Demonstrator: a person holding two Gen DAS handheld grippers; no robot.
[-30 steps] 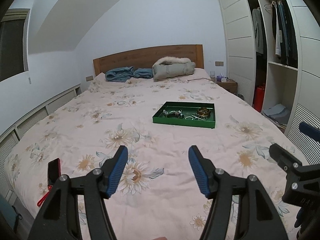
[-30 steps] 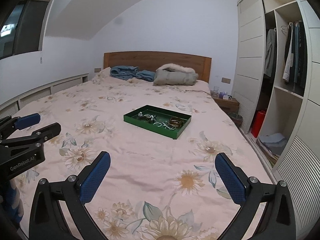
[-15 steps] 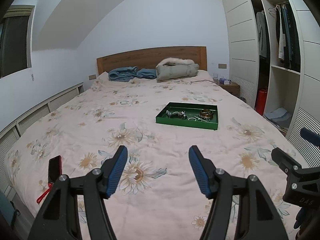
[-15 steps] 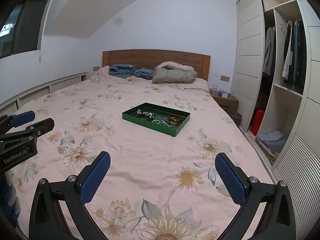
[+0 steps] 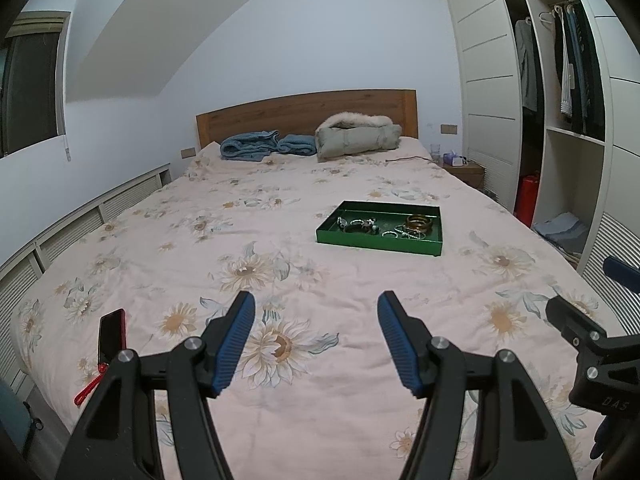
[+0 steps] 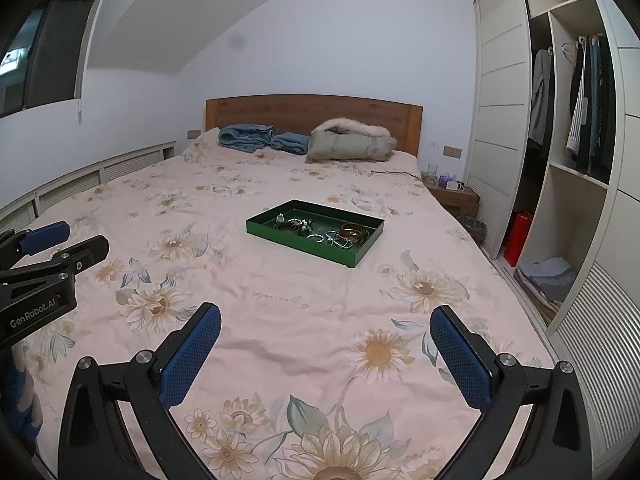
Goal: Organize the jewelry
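Sitting mid-bed on floral bedspread (image 5: 280, 208): green tray (image 5: 376, 242), rectangular, low-walled, holding jewelry. Contents incl. amber bangles (image 5: 419, 223) stacking at tray's right end, dark bracelet (image 5: 356, 229) lying left of centre, silver rings/chain (image 5: 400, 233) lying between them; finer pieces too small to itemize. Same tray showing in right wrist view (image 6: 344, 258), angled, bangles (image 6: 354, 232) at its far right corner. Left gripper (image 5: 314, 340) hovering over near part of bed, blue-padded fingers (image 5: 236, 344) spreading apart, nothing between them, well short of tray. Right gripper (image 6: 326, 360) also hovering over near bedspread, pads (image 6: 460, 364) spreading wider, gripping nothing, tray well ahead. Each gripper showing at edge of other's view: right unit at right edge of left cam, left unit at left edge of right cam. Other items: red phone (image 5: 112, 334) w/ red lanyard lying at bed's left near edge; blue blanket (image 5: 250, 145) and grey fur-trimmed coat (image 5: 356, 138) lying against wooden headboard (image 5: 304, 114); nightstand (image 5: 464, 168) w/ glass standing right of bed; open wardrobe (image 5: 560, 120) w/ clothes hanging; red canister (image 5: 527, 196) standing on wardrobe floor.
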